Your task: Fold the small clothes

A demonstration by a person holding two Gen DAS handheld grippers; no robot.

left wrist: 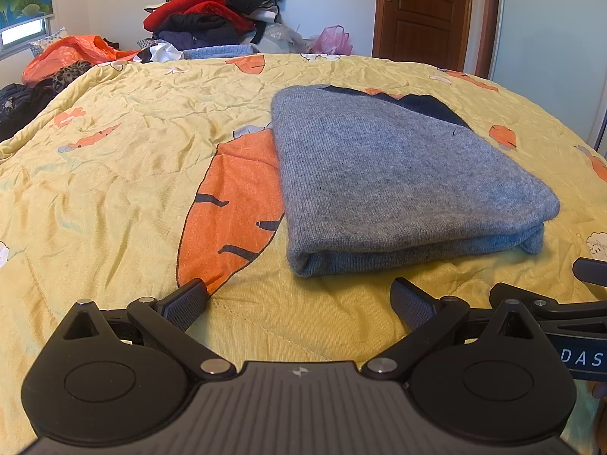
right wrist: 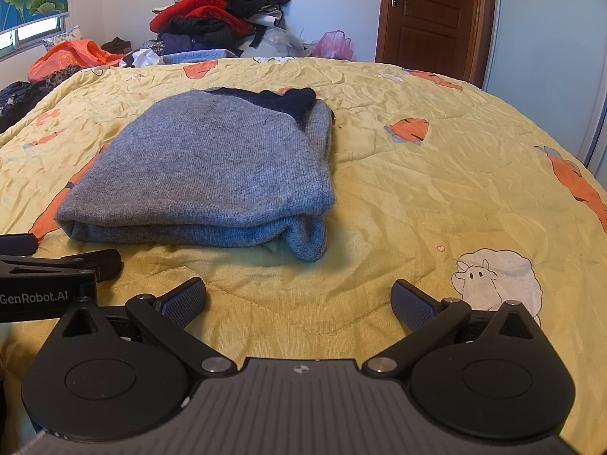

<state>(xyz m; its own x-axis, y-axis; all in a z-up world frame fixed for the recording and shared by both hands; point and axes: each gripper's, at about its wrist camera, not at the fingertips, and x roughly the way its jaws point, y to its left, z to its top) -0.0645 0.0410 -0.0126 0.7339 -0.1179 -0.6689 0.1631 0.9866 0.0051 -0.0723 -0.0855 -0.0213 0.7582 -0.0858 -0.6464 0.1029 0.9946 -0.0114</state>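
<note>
A yellow quilt (left wrist: 114,174) with carrot and sheep prints covers the bed, creased throughout. White walls and a brown wooden door (right wrist: 428,11) stand behind it. A heap of red and black clothes (left wrist: 216,7) sits beyond the far edge, a pink bag (right wrist: 334,45) beside it. The grey sweater (right wrist: 212,174) lies folded mid-quilt, dark collar at its far end. Left gripper (left wrist: 299,303) and right gripper (right wrist: 299,299) hover near its front edge, jaws spread wide, holding nothing.
</note>
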